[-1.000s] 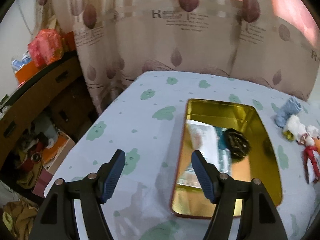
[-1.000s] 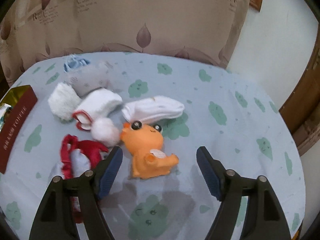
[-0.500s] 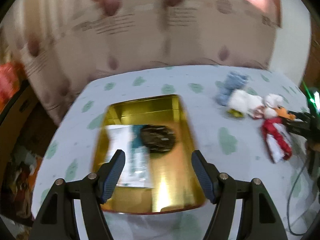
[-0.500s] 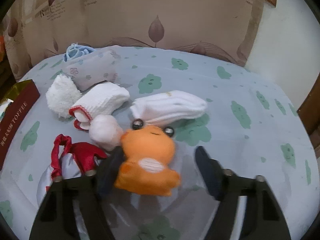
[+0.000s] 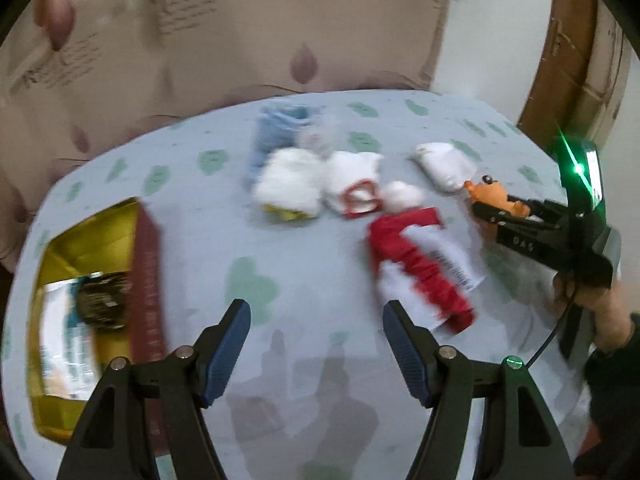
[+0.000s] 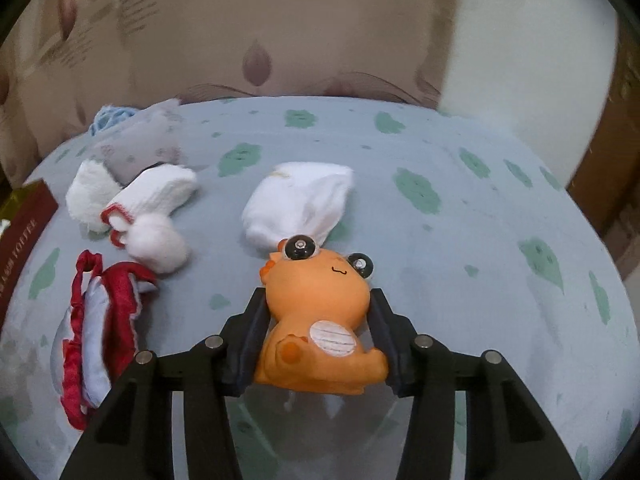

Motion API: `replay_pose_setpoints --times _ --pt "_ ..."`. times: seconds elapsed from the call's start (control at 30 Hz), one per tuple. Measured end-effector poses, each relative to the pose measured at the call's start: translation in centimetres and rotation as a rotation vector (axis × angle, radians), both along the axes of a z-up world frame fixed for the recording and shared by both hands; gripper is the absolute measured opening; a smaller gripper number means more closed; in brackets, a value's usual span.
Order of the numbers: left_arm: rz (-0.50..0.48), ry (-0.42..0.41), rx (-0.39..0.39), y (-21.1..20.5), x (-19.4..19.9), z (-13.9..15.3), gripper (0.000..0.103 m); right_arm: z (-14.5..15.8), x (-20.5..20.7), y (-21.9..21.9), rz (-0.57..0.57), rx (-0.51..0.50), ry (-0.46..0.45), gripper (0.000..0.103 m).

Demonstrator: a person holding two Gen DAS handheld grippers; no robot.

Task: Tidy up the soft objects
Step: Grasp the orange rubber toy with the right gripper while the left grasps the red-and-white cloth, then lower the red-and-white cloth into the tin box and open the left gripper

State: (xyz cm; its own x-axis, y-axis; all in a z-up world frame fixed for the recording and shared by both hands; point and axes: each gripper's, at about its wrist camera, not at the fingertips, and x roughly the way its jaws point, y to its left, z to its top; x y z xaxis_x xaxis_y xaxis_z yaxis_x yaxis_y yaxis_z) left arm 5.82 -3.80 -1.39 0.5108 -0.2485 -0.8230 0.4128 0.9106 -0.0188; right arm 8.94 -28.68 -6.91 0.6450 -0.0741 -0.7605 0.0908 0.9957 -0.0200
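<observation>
And there it was: the right gripper (image 6: 318,320) had just been closing its jaws, and the orange toy (image 6: 320,312) sat squarely between them, both pads pressed against its flanks, big-eyed head poking out past the fingertips over the blue tablecloth (image 6: 460,248). Over on the other side, the left gripper (image 5: 316,344) hung with jaws wide and nothing between them, above bare cloth, the red-trimmed bag (image 5: 416,264) just ahead to its right and the gold tin (image 5: 86,236) off to its left.
</observation>
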Motion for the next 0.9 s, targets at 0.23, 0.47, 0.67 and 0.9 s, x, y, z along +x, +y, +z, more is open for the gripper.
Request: replay_pose_setpoints --times 0.23,0.47,0.67,0.9 --pt "-0.084 0.085 -0.063 -5.9 0.7 -1.0 0.071 0.0 0.1 -0.4 -0.003 0.022 0.008 0.047" --pt "-0.109 0.121 -0.067 -10.4 1.7 -2.8 0.072 -0.2 0.0 -0.6 -0.003 0.083 0.011 0.048" --pt "-0.082 0.093 -0.007 -11.1 2.9 -5.0 0.072 -0.6 0.4 -1.4 -0.004 0.119 0.023 0.047" --pt "-0.105 0.045 -0.006 -8.6 2.4 -5.1 0.026 -0.8 0.5 -1.4 -0.005 0.098 0.033 0.047"
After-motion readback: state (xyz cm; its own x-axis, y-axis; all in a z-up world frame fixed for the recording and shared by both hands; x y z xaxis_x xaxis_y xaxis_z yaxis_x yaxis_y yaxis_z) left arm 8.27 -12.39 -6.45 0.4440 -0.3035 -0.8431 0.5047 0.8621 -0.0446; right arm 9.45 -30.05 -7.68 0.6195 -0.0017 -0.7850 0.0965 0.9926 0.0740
